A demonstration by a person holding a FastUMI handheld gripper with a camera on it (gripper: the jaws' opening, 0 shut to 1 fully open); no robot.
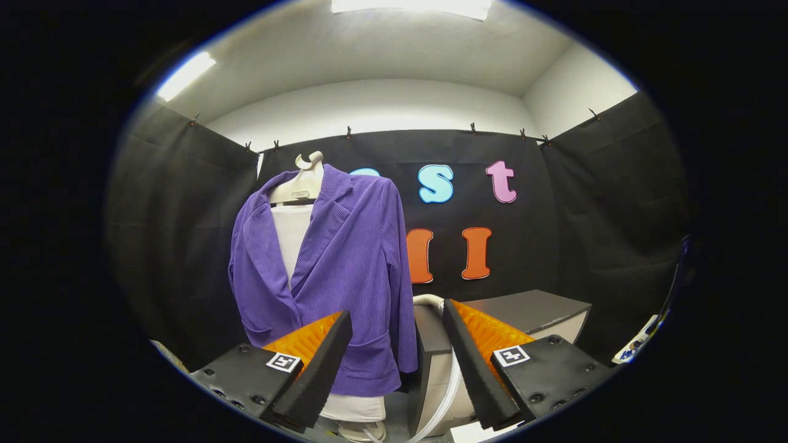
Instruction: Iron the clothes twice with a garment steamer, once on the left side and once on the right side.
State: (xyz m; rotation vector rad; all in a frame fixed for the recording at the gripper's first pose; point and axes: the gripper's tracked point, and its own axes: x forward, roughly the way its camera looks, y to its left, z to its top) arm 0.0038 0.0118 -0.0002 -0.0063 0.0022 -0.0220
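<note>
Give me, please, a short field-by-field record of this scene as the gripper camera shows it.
garment: purple jacket over a white top, hung on a hanger
gripper: fingers spread, nothing between them
jacket position: just ahead of the fingers, nearer the left one
steamer parts: white hose running down beside a grey unit, to the right of the jacket
ironing: not yet begun

A grey box with a paler front stands low against the black cloth wall. Small clips pin the cloth's top edge above the box. Higher, two ceiling lights glow against the white wall. Right of the box, some blue-and-white object is too blurred to identify.
</note>
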